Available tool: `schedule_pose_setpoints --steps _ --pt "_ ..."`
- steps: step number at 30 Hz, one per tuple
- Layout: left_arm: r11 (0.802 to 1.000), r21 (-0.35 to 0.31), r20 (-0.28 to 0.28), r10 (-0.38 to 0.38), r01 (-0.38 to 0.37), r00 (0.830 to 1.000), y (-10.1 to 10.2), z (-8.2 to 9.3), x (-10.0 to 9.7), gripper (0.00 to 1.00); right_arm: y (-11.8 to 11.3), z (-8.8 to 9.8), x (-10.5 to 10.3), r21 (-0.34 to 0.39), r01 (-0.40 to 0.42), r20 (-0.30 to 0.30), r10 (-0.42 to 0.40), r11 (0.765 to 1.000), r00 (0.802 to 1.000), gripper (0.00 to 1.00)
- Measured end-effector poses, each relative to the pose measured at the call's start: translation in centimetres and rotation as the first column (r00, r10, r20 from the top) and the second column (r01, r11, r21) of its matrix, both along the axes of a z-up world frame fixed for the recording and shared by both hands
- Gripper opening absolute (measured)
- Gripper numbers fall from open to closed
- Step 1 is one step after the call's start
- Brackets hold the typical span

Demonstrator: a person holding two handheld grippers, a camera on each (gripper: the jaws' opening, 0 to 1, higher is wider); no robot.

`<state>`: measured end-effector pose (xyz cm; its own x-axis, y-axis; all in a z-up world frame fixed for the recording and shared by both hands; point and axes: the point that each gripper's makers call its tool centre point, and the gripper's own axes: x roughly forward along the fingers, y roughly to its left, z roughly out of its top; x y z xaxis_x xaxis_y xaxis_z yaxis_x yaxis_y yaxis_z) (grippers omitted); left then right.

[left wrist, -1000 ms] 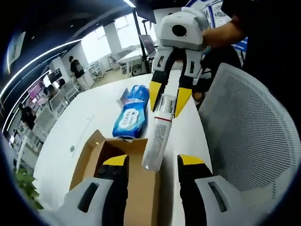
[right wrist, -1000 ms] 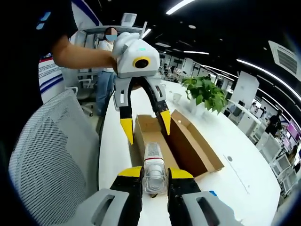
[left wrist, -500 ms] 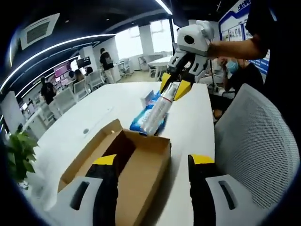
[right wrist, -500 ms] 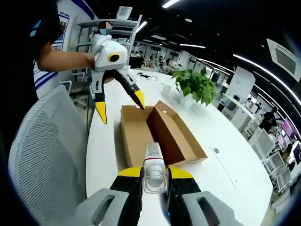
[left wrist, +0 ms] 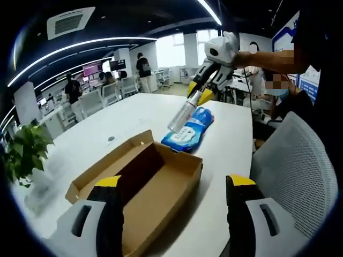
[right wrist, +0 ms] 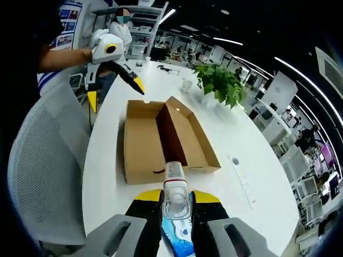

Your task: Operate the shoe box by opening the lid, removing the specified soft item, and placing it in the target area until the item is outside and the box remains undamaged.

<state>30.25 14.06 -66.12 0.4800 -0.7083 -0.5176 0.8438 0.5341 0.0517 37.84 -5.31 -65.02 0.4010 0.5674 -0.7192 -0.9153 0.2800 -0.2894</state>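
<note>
In the left gripper view, the open cardboard shoe box (left wrist: 142,179) lies on the white table (left wrist: 225,155), its lid folded out flat on the side toward the potted plant (left wrist: 24,152). The left gripper (left wrist: 174,201) hangs over the box's near end, jaws spread wide with nothing between them. Beyond the box's far end lies a blue wipes pack (left wrist: 188,128); above it the right gripper (left wrist: 201,96) is clamped on a clear tube (left wrist: 182,114). A mesh chair (left wrist: 295,171) stands beside the table.

In the right gripper view, the right gripper (right wrist: 175,206) grips the tube (right wrist: 174,187), with the wipes pack (right wrist: 177,241) just beneath. The box (right wrist: 161,139) lies beyond, and the left gripper (right wrist: 115,88) hangs wide open at the box's far end.
</note>
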Motion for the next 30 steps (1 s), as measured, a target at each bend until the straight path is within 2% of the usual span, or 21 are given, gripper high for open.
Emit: schedule_pose_setpoints --steps 13,18,22,30 --pt "0.995 -0.038 0.001 0.091 -0.091 0.996 1.8 0.3 -1.1 0.92 -2.9 -1.5 3.8 -0.157 -0.026 -0.049 0.019 0.987 0.999 0.15" --pt "0.992 -0.033 0.019 0.121 -0.121 0.992 2.6 0.3 -1.2 0.94 -3.8 -2.3 5.3 -0.231 -0.031 -0.075 0.014 0.973 0.997 0.15" --pt "0.988 -0.055 0.020 0.142 -0.141 0.990 3.0 0.6 -1.3 0.98 -4.2 -2.9 6.4 -0.265 -0.038 -0.096 0.013 0.963 0.995 0.15" --pt "0.984 -0.057 0.021 0.170 -0.169 0.985 3.8 0.6 -1.9 1.00 -5.0 -4.4 7.7 -0.336 -0.068 -0.138 0.023 0.939 0.990 0.15"
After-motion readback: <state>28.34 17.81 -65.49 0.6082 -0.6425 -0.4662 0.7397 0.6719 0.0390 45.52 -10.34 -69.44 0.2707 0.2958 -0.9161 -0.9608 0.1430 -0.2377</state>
